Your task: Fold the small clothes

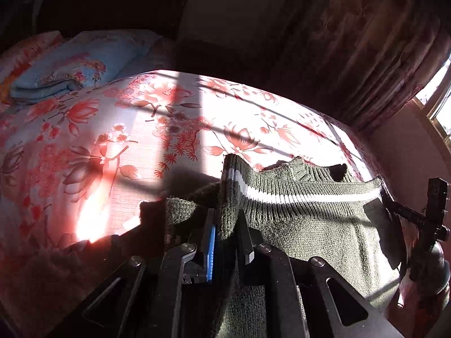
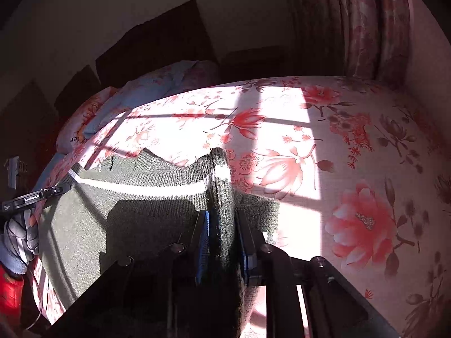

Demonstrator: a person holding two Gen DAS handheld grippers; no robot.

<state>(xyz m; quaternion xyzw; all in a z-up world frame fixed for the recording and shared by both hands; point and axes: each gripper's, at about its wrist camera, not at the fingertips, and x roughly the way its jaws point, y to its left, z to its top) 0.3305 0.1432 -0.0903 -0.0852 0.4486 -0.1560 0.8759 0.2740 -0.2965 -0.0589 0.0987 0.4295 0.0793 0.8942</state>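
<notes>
A small dark green knitted sweater (image 1: 310, 214) with a white stripe is held stretched between both grippers above a floral bed. My left gripper (image 1: 225, 219) is shut on its left corner, the fabric pinched between the fingers. My right gripper (image 2: 222, 219) is shut on the other corner of the sweater (image 2: 135, 197). The right gripper also shows at the right edge of the left wrist view (image 1: 422, 214); the left gripper shows at the left edge of the right wrist view (image 2: 36, 195). The sweater's lower part hangs down behind the fingers.
The bed sheet (image 1: 126, 129) is pink with red flowers, partly in bright sunlight. A folded blue blanket (image 1: 76, 67) and pillows lie near the dark headboard (image 1: 112, 2). Floral curtains (image 1: 366, 56) and a window (image 1: 439, 98) are at the right.
</notes>
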